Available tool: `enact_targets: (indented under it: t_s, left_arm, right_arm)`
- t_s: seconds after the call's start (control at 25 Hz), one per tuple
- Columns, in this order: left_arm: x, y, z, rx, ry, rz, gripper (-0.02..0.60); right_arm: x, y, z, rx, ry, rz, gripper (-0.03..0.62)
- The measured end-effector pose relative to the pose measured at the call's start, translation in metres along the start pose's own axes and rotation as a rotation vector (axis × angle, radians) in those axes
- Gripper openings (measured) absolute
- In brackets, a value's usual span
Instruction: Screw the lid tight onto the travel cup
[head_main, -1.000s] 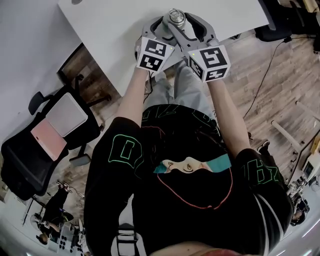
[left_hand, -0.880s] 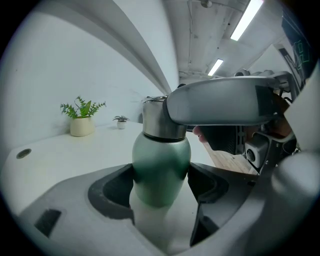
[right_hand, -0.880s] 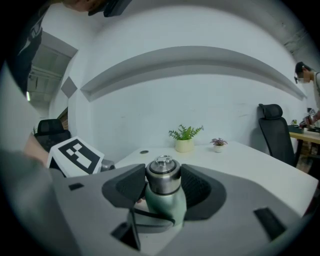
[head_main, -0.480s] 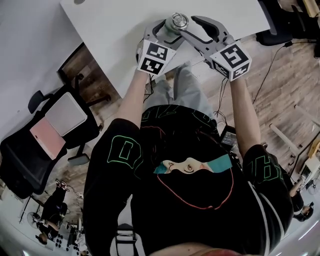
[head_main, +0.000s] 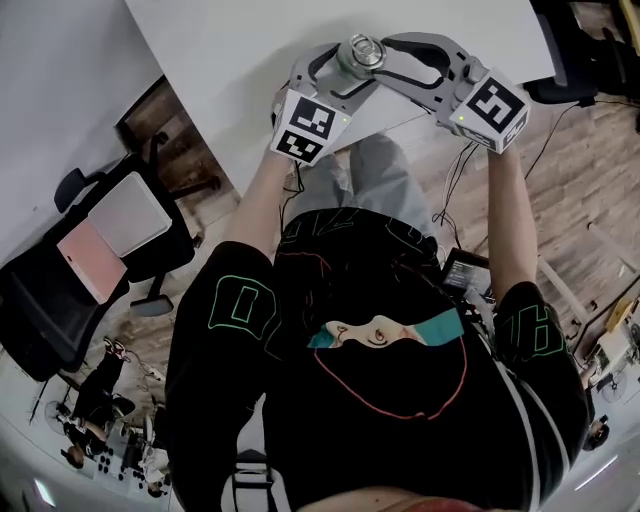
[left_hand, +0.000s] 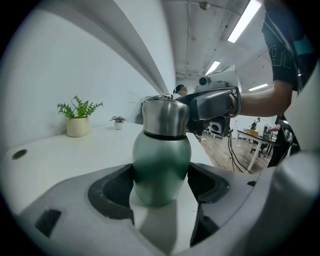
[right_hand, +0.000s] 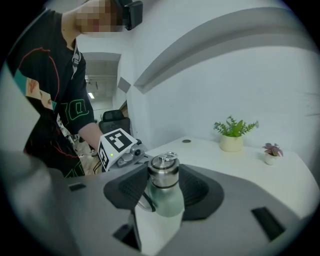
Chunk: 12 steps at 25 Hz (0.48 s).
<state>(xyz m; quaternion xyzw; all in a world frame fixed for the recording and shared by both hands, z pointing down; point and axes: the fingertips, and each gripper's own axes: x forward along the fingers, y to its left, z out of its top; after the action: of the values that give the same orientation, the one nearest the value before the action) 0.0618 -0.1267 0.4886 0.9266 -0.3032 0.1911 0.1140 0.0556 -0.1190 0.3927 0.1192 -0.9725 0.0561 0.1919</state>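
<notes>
The travel cup stands near the front edge of the white table (head_main: 230, 60). It has a green body (left_hand: 161, 165) and a steel lid (left_hand: 165, 119) with a ring on top. My left gripper (left_hand: 161, 186) is shut on the green body low down, pads pressing both sides. My right gripper (right_hand: 164, 186) comes in from the right at lid (right_hand: 163, 167) height. Its jaws have just been closing, with the lid between them, and both pads now lie against the lid. From the head view both grippers meet at the cup (head_main: 362, 50).
A potted plant (right_hand: 232, 140) and a smaller one (right_hand: 270, 154) stand at the back of the table by the wall. A round cable hole (left_hand: 19, 154) lies in the tabletop. A black office chair (head_main: 110, 240) stands at the person's left.
The right gripper has swung round the cup from beside the left gripper out to the right. The left gripper and the cup have stayed where they were.
</notes>
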Motion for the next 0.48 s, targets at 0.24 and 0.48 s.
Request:
enact_targets:
  t_s: [0.24, 0.48]
  left_arm:
    - [-0.001, 0.002, -0.005, 0.012, 0.013, -0.021, 0.35]
    - [-0.002, 0.001, -0.01, 0.028, 0.025, -0.025, 0.348]
  right_arm:
    - [0.009, 0.0, 0.002, -0.014, 0.017, 0.124, 0.222]
    - [0.015, 0.003, 0.002, -0.017, 0.021, 0.234, 0.236]
